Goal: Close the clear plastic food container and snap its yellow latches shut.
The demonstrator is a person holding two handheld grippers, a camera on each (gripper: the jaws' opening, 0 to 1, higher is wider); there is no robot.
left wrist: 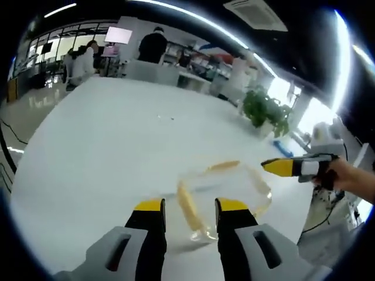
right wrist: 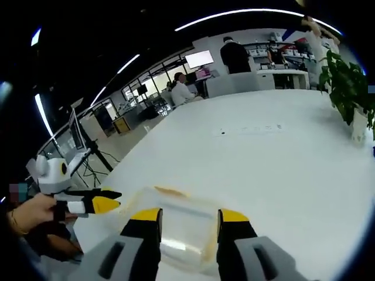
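The left hand-held gripper rises from the bottom centre of the left gripper view with its yellow-tipped jaws standing apart and nothing between them; the right hand-held gripper stands the same way at the bottom centre of the right gripper view, jaws apart and empty. Both hover over the wide white bench, which fills the middle of each view, with an office, seated and standing people and a potted plant toward the upper edges. The clear plastic food container lies on the bench straight ahead of the left hand-held gripper's jaws, just beyond their tips in the lower centre of the frame, its long axis running from lower left to upper right. In the right gripper view the same container sits between and just past the jaw tips, so both tools face it from opposite sides and I judge neither to be clearly nearer. Whether the lid is seated I cannot tell. One yellow latch runs along the container's left side between the left jaws, another at its far edge. The person's hand grips the left tool at the lower left, held roughly level.
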